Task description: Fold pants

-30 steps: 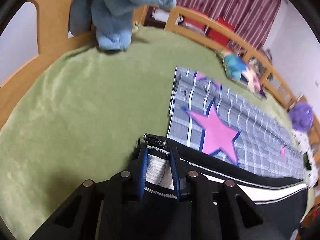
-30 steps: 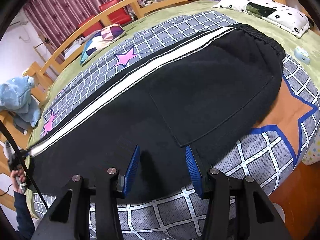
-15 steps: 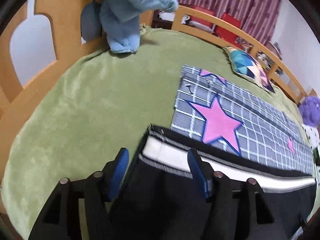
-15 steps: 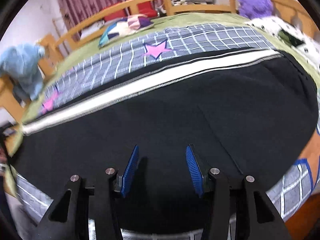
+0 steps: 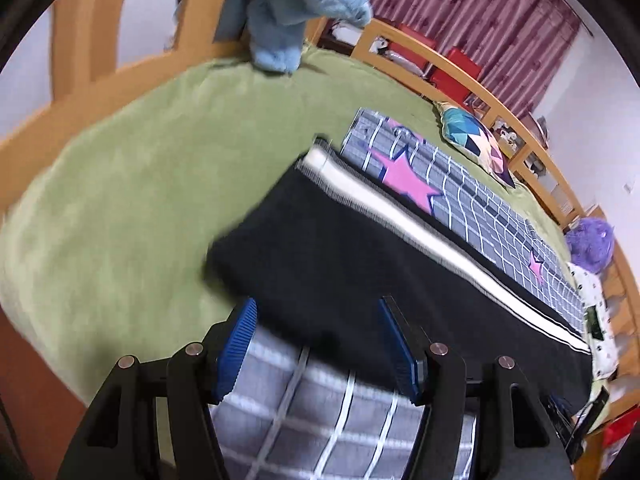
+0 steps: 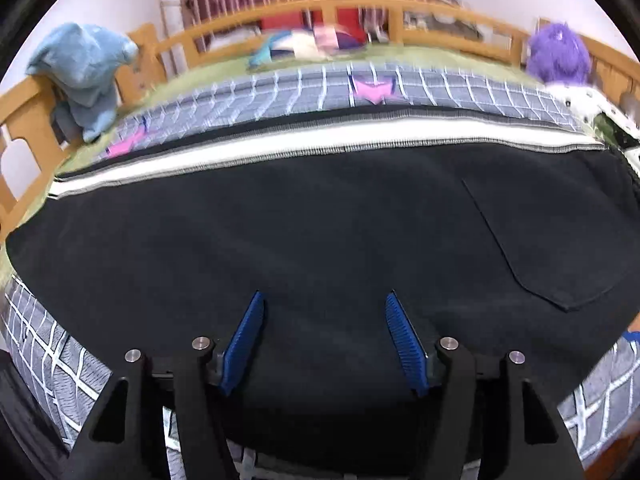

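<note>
The black pants [image 5: 360, 264] lie flat on the grey checked blanket [image 5: 332, 412], their white side stripe [image 6: 304, 144] toward twelve o'clock. The left gripper [image 5: 320, 344] is spread wide, holding nothing; the right gripper [image 6: 326, 340] hangs equally wide and empty over the dark cloth

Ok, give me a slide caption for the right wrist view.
Open right claw over black pants with a white side stripe, laid flat on a grey checked blanket.
</note>
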Demonstrator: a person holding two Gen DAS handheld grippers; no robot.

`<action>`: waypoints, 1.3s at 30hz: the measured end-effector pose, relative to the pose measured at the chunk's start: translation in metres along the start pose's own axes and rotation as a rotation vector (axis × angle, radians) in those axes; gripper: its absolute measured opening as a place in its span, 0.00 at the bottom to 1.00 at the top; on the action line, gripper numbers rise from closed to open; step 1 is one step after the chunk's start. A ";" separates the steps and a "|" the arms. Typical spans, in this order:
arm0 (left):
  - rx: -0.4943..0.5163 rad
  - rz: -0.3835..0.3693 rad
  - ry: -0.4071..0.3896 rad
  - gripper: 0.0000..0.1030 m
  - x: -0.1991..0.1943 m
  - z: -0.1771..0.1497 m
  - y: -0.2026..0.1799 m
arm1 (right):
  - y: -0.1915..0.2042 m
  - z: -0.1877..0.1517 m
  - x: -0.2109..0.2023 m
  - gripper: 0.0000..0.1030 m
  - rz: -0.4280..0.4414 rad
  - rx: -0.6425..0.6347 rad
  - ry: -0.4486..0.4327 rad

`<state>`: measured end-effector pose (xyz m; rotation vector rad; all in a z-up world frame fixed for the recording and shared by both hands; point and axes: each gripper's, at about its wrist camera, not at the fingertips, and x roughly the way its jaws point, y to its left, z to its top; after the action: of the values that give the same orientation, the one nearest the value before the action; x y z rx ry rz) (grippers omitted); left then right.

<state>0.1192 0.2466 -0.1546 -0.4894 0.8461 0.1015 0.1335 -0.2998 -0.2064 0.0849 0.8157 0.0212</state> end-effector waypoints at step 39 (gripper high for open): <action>-0.211 0.018 -0.242 0.09 0.037 0.012 0.004 | 0.030 -0.019 -0.067 0.47 0.102 0.105 0.024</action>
<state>0.1513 0.2521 -0.1772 -0.6533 0.6048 0.2637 0.0742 -0.2717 -0.1684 0.2255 0.8358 0.0757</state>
